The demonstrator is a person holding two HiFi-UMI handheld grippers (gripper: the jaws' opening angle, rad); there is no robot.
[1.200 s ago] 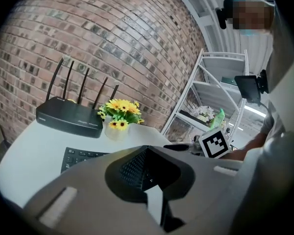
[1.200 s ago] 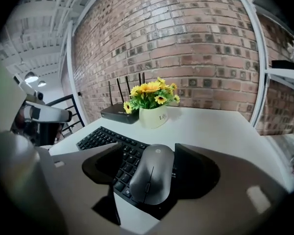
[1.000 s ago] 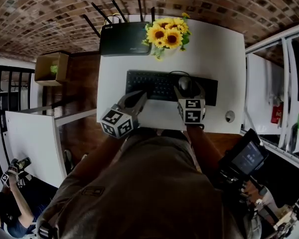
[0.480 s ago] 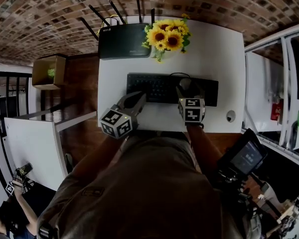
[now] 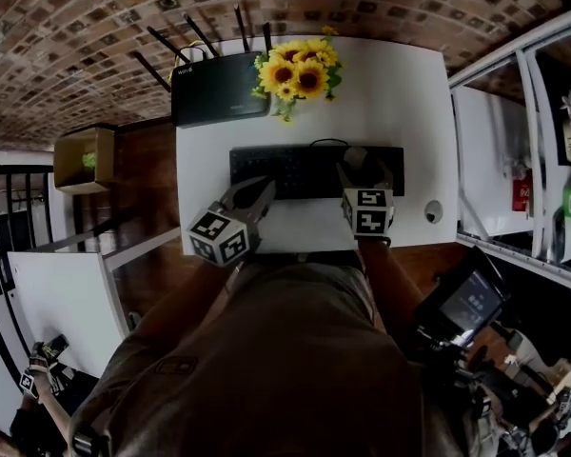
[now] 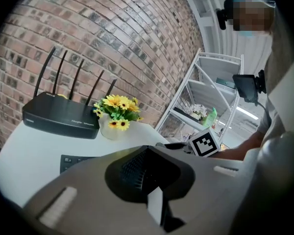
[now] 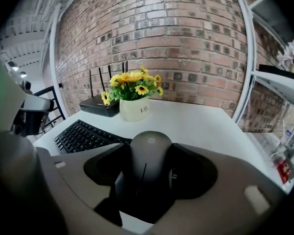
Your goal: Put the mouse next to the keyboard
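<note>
My right gripper [image 7: 146, 166] has just been closing its jaws and now pinches the mouse [image 7: 148, 148], which still sits atop the right end of the keyboard [image 5: 285, 171], so grip looks made, carry-off beside the keyboard pending; left gripper [image 5: 259, 190] idle, jaws together.

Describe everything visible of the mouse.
The mouse is dark grey, plastic-looking, with a rounded hump, a faint logo on top and a thin seam down the middle. It sits between the jaws of the right gripper, which have just been closing and press its sides. It is at the right end of the keyboard; whether it is lifted cannot be told.
</note>
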